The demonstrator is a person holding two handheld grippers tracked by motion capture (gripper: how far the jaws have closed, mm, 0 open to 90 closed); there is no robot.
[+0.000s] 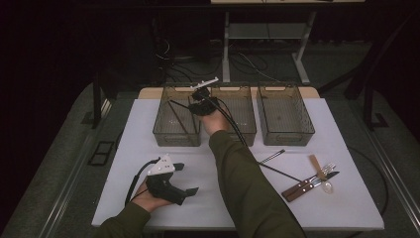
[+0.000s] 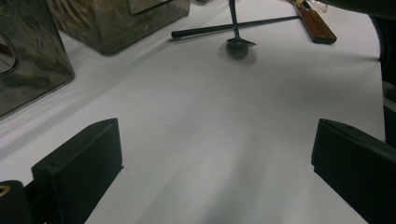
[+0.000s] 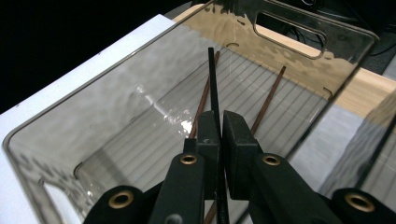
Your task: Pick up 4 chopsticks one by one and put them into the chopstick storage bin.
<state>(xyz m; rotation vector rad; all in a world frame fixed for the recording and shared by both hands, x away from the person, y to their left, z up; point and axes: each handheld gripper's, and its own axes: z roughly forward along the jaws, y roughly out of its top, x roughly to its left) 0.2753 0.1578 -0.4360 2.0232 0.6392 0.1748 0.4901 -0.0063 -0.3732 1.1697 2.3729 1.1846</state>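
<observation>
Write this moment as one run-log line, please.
right gripper: shut on black chopstick, over left bin | left gripper: open, idle

In the right gripper view the lower end of the black chopstick (image 3: pixel 214 88) is hidden between the claw (image 3: pixel 220 135) pads. The left bin (image 2: pixel 28 60) is cut off by the picture's edge.

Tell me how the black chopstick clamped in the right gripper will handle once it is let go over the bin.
The black chopstick looks straight and thin, so probably stiff and light. The right gripper pinches it near one end, so it may pivot. Released, it would likely drop into the left bin beside the brown chopsticks.
</observation>
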